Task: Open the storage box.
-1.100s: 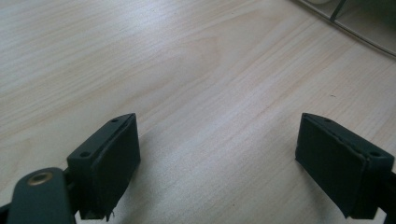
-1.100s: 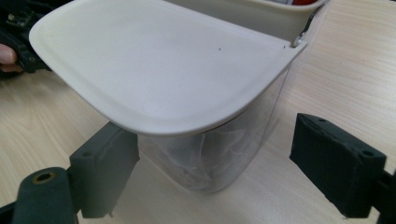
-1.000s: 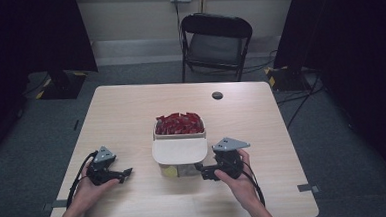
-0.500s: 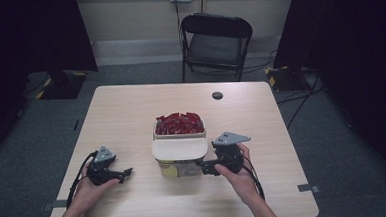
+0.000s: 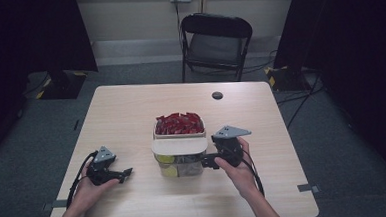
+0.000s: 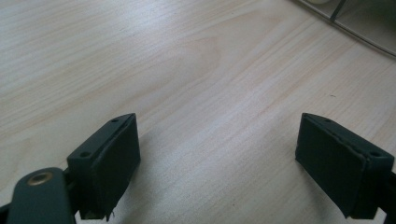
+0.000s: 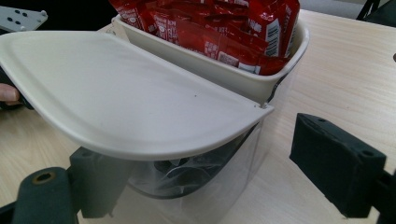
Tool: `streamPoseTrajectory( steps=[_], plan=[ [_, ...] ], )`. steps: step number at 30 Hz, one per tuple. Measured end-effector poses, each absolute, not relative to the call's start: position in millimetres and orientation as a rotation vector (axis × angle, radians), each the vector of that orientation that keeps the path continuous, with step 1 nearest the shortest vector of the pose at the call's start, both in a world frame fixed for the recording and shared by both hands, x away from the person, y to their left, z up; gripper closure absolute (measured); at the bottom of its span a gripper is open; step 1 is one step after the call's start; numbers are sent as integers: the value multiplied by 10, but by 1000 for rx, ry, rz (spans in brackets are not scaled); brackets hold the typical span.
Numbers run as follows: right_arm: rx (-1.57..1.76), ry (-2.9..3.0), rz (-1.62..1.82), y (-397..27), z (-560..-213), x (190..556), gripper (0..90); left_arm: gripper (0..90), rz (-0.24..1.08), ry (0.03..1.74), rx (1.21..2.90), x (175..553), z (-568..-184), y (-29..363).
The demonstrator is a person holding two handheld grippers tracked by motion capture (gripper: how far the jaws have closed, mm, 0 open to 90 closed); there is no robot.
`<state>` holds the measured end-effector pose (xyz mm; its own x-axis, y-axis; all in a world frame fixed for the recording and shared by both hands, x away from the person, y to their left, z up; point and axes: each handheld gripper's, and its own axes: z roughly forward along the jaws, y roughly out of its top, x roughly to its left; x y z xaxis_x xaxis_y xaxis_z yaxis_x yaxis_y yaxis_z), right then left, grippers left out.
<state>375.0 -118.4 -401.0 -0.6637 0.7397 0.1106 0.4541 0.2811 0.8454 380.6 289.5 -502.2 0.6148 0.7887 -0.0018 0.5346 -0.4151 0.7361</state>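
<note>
A two-tier container stands mid-table: a white upper tray (image 7: 280, 70) heaped with red packets (image 5: 179, 123), a white flap lid (image 5: 179, 146) sticking out toward me, and a clear lower bin (image 5: 181, 165) with yellow items inside. My right gripper (image 5: 207, 162) is open at the bin's right side. In the right gripper view the right gripper (image 7: 217, 182) has its left jaw under the lid (image 7: 116, 102), hazy against the clear wall (image 7: 205, 182), and its right jaw out over the table. My left gripper (image 5: 127, 173) rests open on bare wood to the left, with nothing between the jaws of the left gripper (image 6: 219, 163).
A small black round object (image 5: 217, 95) lies near the table's far edge. A black folding chair (image 5: 216, 37) stands beyond the table. A corner of the container (image 6: 364, 23) reaches into the left gripper view. Bare wood surrounds the container on all sides.
My right gripper has edged slightly in toward the clear bin's side. The left gripper and the container have stayed put.
</note>
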Motion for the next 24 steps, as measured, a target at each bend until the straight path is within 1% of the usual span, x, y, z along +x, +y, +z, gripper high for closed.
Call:
streamPoseTrajectory(
  steps=[24],
  plan=[
    [1098, 2243, 1343, -1158, -3940, 3922, 144, 133, 452, 1036, 2120, 3806, -5021, 2895]
  ],
)
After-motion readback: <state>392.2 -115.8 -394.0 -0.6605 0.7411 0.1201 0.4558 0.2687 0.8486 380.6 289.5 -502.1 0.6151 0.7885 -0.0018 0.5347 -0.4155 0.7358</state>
